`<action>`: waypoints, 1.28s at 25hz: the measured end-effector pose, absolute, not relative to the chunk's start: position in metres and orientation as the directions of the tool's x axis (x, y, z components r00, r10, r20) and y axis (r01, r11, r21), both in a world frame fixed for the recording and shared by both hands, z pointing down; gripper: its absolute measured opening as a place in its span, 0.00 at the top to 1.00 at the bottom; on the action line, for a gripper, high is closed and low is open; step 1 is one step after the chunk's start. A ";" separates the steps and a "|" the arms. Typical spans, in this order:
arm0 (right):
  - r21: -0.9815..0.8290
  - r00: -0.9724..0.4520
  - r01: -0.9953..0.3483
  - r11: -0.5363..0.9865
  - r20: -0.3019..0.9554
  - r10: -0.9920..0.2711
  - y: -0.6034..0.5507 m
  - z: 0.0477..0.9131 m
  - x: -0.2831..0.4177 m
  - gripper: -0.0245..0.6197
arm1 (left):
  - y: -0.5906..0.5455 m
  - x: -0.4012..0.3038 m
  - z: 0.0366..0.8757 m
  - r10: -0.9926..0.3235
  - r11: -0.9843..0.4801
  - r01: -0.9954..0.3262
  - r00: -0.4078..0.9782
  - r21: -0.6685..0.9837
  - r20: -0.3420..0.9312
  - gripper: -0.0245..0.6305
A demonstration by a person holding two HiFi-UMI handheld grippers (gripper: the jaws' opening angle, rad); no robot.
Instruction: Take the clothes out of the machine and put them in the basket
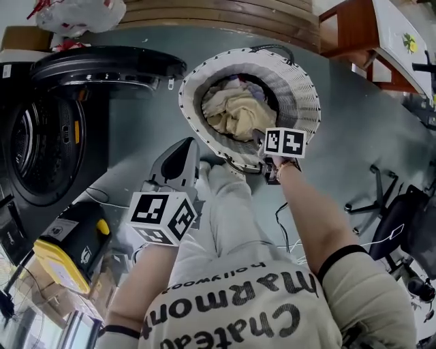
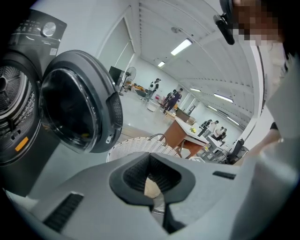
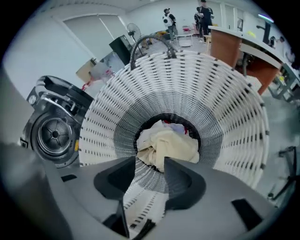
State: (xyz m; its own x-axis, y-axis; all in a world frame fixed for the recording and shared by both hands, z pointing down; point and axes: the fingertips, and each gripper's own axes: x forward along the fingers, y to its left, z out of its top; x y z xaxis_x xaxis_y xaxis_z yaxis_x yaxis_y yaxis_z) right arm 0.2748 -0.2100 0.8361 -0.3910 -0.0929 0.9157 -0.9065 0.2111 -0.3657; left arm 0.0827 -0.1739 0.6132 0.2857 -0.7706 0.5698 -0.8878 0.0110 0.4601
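Observation:
A white wicker basket point(image 1: 306, 95) stands on the grey floor in the head view, with a pile of cream and mixed clothes point(image 1: 235, 112) inside. My right gripper point(image 1: 272, 144) hangs over the basket's near rim, pointing steeply down. Its jaws are open in the right gripper view point(image 3: 150, 166), with only the basket's wall point(image 3: 140, 197) and the clothes point(image 3: 166, 145) showing beyond them. My left gripper point(image 1: 189, 144) is lower left of the basket, its tips together and nothing held point(image 2: 151, 159). The washing machine point(image 1: 48, 143) stands at the left with its door point(image 1: 109, 68) swung open; its drum looks dark.
A yellow and black device point(image 1: 68, 249) and cables lie on the floor at lower left. An office chair point(image 1: 402, 225) is at the right, a wooden desk point(image 1: 354, 27) at the upper right, a plastic bag point(image 1: 75, 13) behind the machine. People stand far off.

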 end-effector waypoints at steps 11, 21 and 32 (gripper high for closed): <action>-0.598 -0.558 -0.801 -0.025 0.761 -0.330 -0.200 0.659 0.275 0.73 | -0.183 0.100 0.489 -0.819 -0.059 -0.869 0.323 0.491 0.473 0.95; -0.746 -0.619 -0.658 0.107 0.455 -0.640 -0.259 0.444 0.274 0.87 | -0.211 0.120 0.337 -0.884 -0.232 -0.871 0.375 0.432 0.281 0.95; -0.647 -0.668 -0.606 0.463 0.098 -0.737 -0.275 0.214 0.256 0.88 | -0.232 0.130 0.199 -0.910 -0.334 -0.872 0.398 0.358 0.120 0.95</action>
State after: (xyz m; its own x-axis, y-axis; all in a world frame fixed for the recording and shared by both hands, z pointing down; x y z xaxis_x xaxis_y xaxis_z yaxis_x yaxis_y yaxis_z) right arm 0.2563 -0.2752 0.2141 -0.6685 -0.7372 0.0983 -0.6056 0.4628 -0.6474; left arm 0.1302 -0.2321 0.1990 0.3976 -0.9097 0.1198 -0.8721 -0.3340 0.3575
